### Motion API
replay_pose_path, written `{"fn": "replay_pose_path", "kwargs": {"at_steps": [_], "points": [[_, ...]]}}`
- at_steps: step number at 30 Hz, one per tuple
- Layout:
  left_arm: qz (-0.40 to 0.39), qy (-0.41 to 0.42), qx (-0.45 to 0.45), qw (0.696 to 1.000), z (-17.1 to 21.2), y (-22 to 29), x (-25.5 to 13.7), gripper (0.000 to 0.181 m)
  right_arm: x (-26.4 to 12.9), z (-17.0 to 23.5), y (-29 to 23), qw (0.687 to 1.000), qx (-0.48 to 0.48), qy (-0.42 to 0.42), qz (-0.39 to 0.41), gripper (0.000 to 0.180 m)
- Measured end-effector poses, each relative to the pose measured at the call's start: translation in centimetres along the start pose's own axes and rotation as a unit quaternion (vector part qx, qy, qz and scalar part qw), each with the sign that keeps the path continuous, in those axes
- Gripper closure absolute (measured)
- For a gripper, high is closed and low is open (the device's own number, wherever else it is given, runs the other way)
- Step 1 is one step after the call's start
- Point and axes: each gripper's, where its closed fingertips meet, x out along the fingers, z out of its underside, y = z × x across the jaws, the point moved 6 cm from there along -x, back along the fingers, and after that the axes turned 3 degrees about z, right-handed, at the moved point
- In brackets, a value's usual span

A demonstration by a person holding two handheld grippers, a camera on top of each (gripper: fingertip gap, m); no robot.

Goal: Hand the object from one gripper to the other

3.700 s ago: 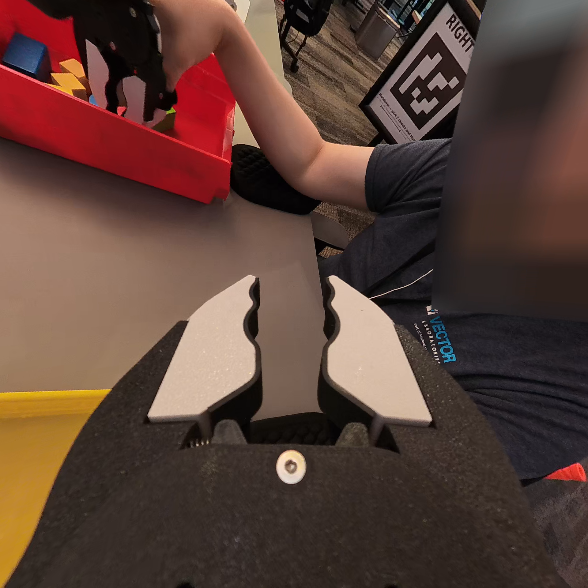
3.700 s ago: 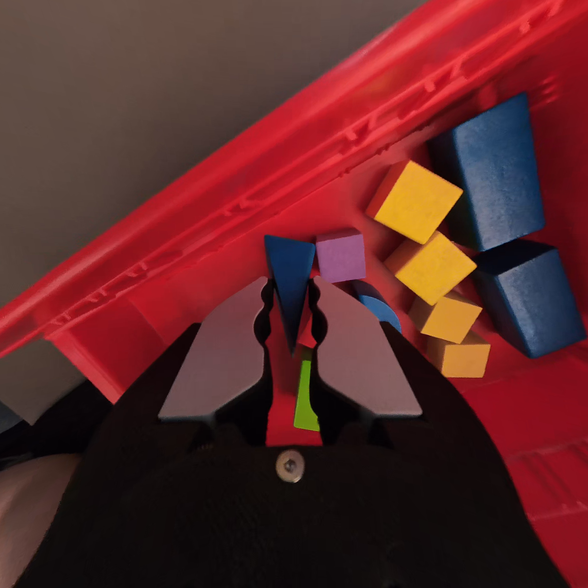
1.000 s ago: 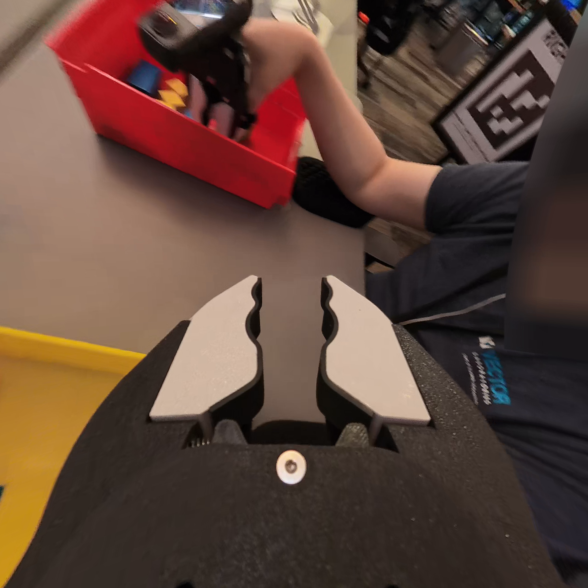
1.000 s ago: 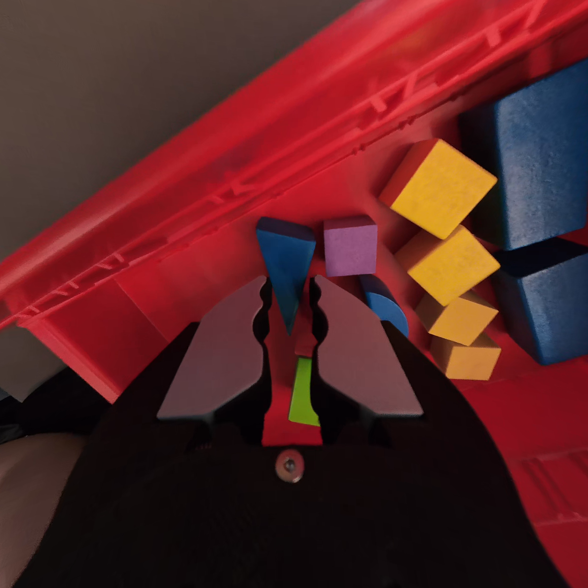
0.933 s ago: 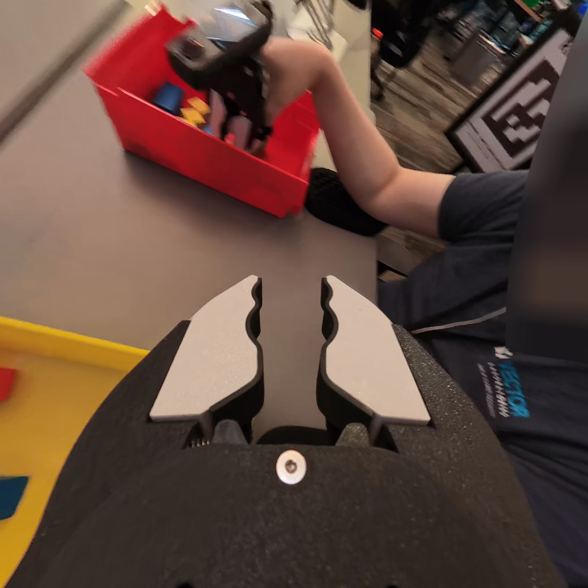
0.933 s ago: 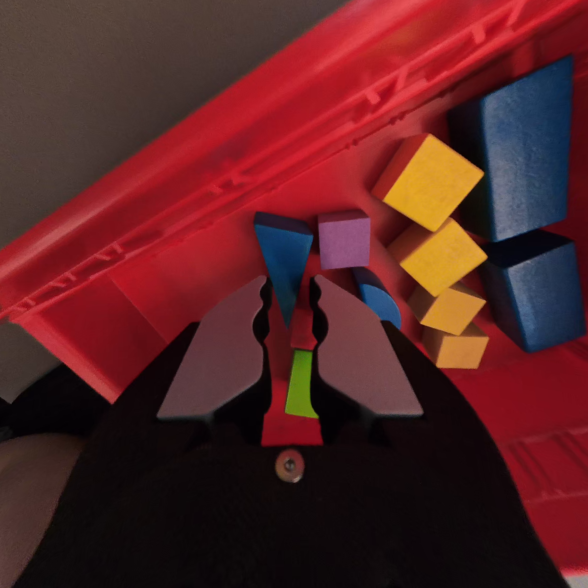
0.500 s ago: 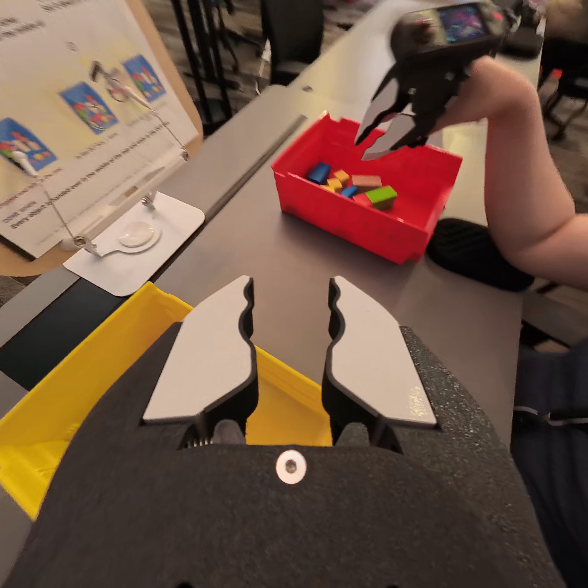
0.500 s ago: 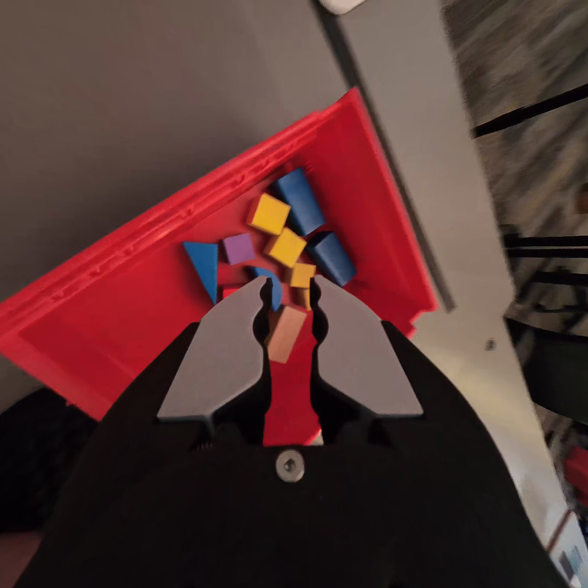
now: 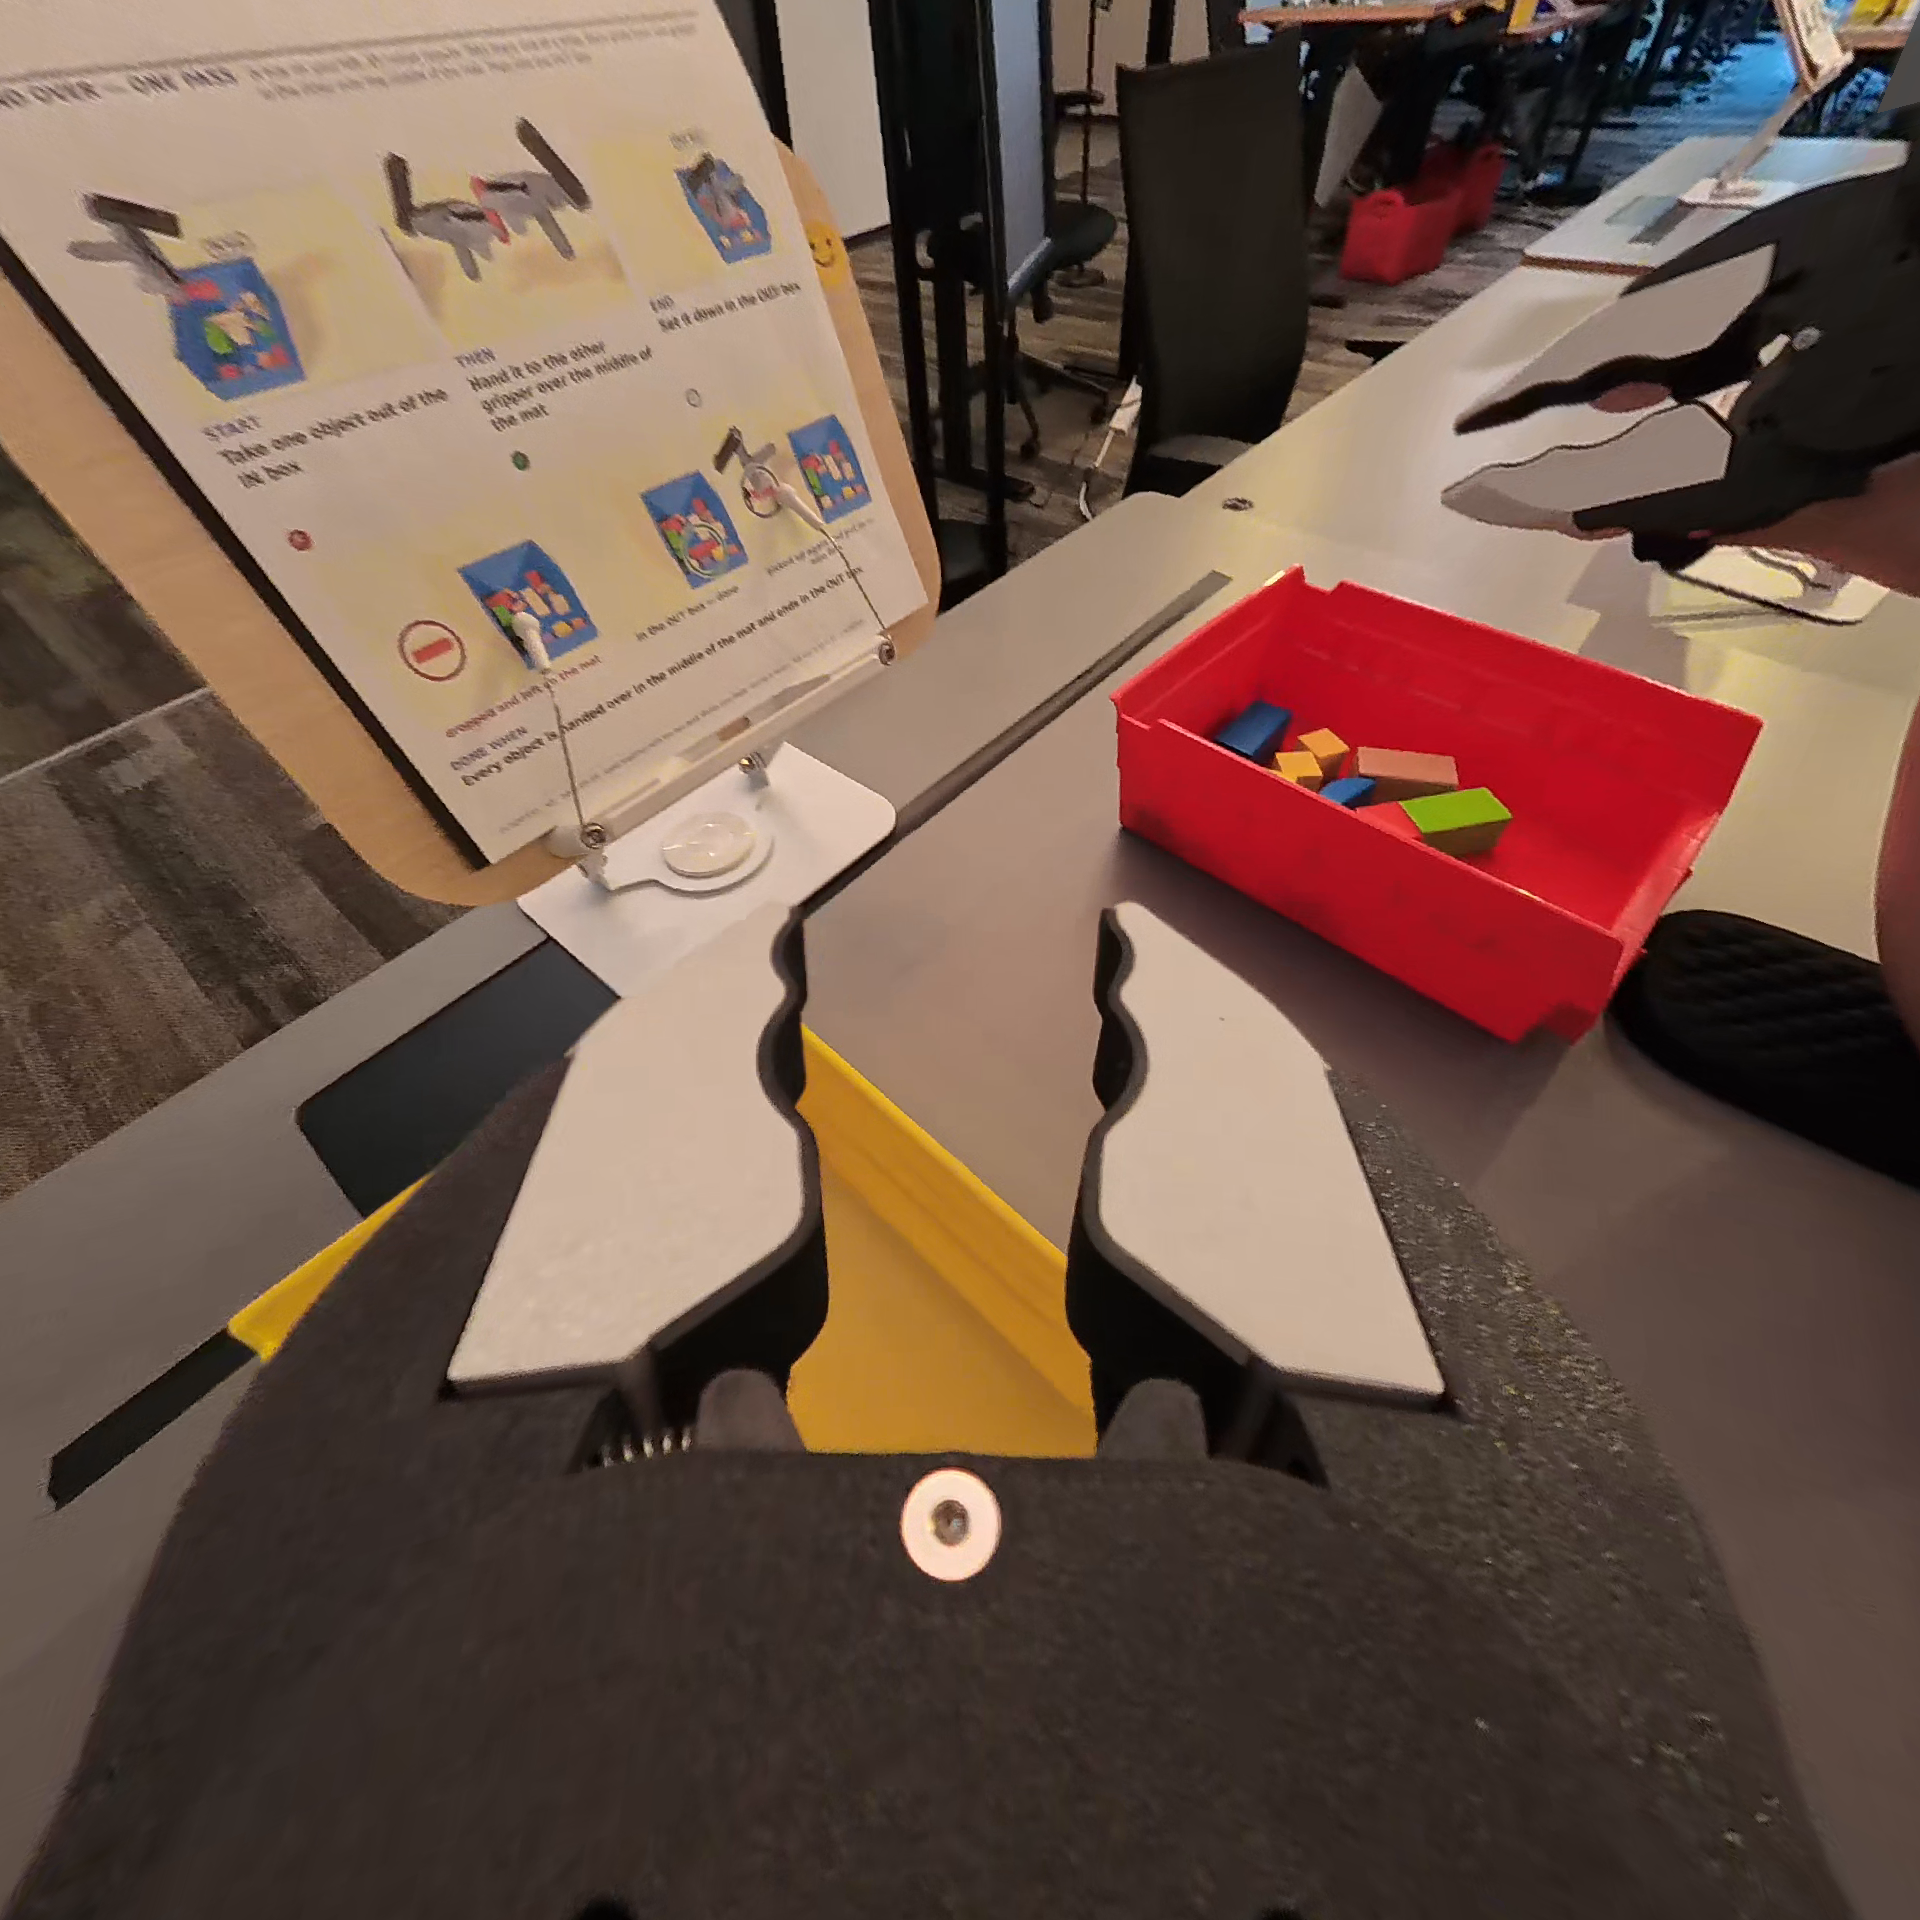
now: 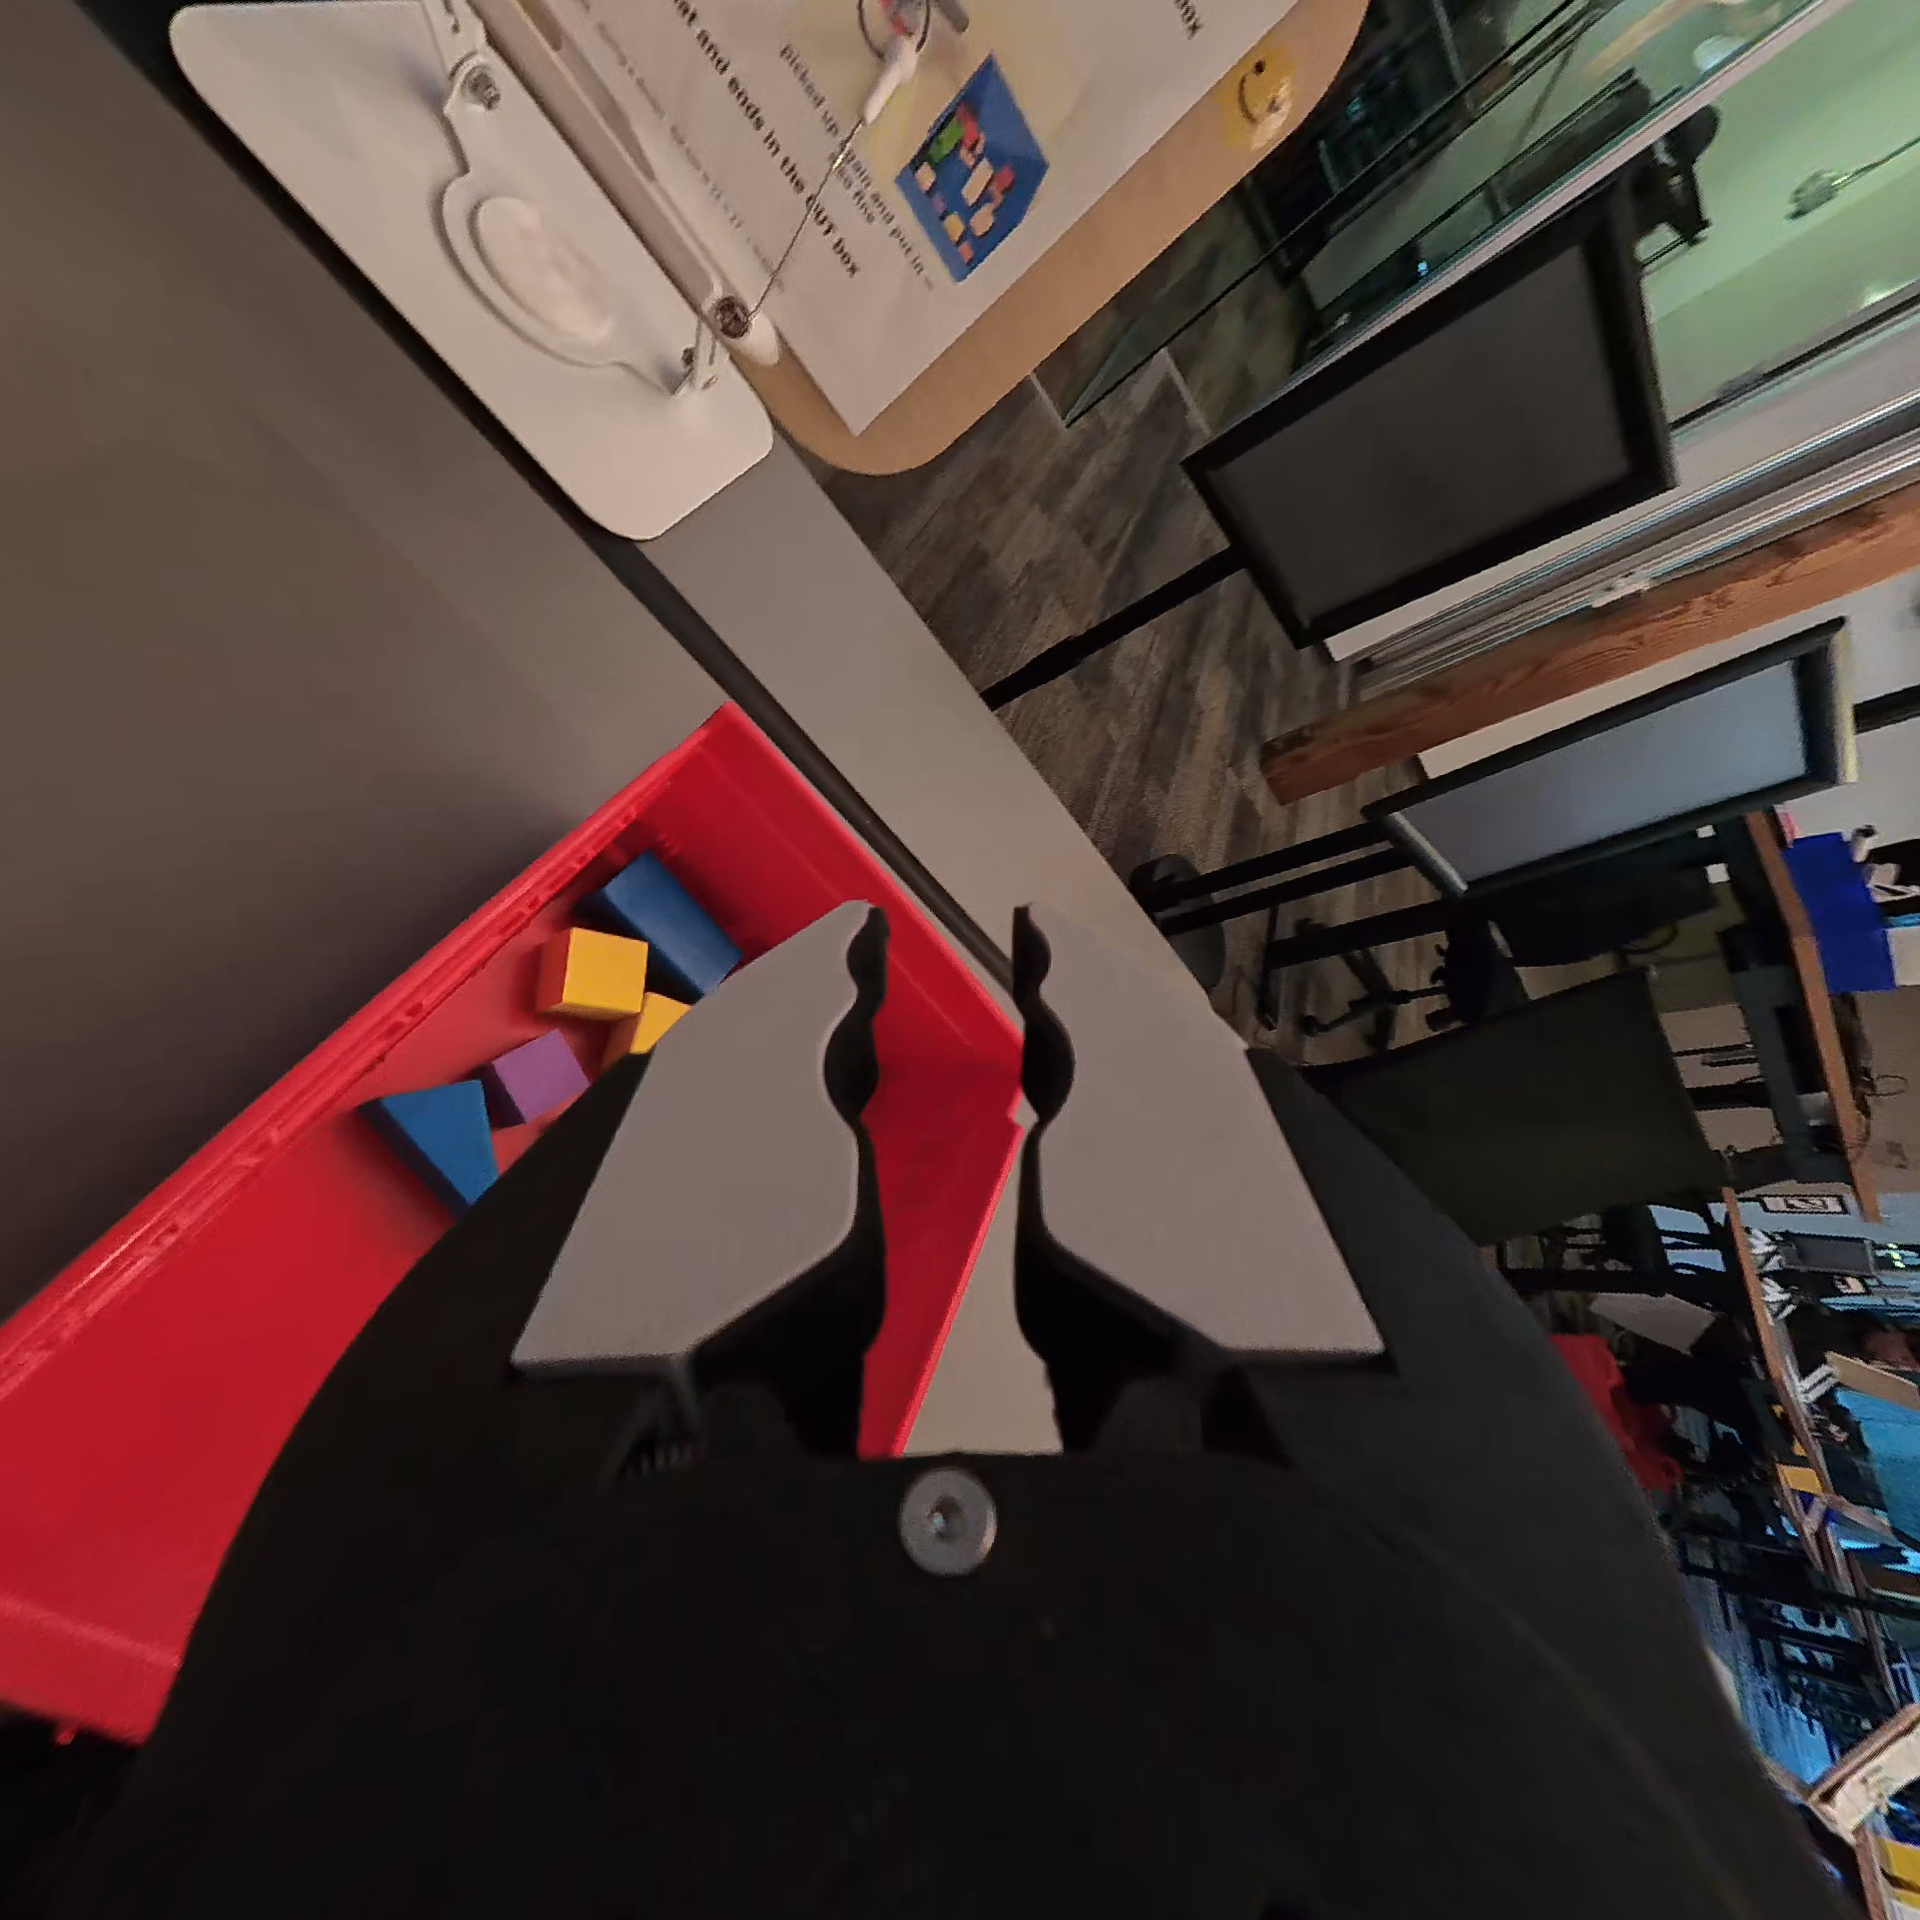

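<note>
Spanning the views, a grey desk (image 9: 1039,883) carried a red bin (image 9: 1351,894) of blocks (image 9: 1455,821) at 2 o'clock and a yellow bin (image 9: 935,1299) near 6. Both left gripper (image 9: 948,966) and right gripper (image 10: 943,961) fingers stood open, empty, over open office floor (image 10: 1091,540) beyond the desk edge.

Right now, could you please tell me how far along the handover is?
Done: nothing visible. In hand: nothing; the right claw hangs open and empty above the red bin, the left claw open over the yellow bin. Left: grasp a block, pass it across.
</note>
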Motion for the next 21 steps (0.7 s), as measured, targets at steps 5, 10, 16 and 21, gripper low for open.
{"fn": "replay_pose_path", "kwargs": {"at_steps": [5,10,16,21], "points": [[-0.051,0.020,-0.003,0.998,0.3,-1.5,-0.6,0.117,-0.5,-0.7,0.9,0.998,0.021,0.037,0.045,0.141],[-0.140,-0.072,0.007,0.987,4.2,-5.0,-0.3,0.115,-0.8,-0.8,1.4,0.996,0.040,0.062,0.042,0.140],[-0.149,-0.251,-0.085,0.953,10.5,-8.0,2.3,0.132,0.1,-0.5,0.7,0.999,0.023,0.041,0.025,0.139],[-0.167,-0.348,-0.208,0.899,15.3,-9.6,4.4,0.129,0.4,-0.5,0.3,0.999,0.015,0.034,0.015,0.139]]}}
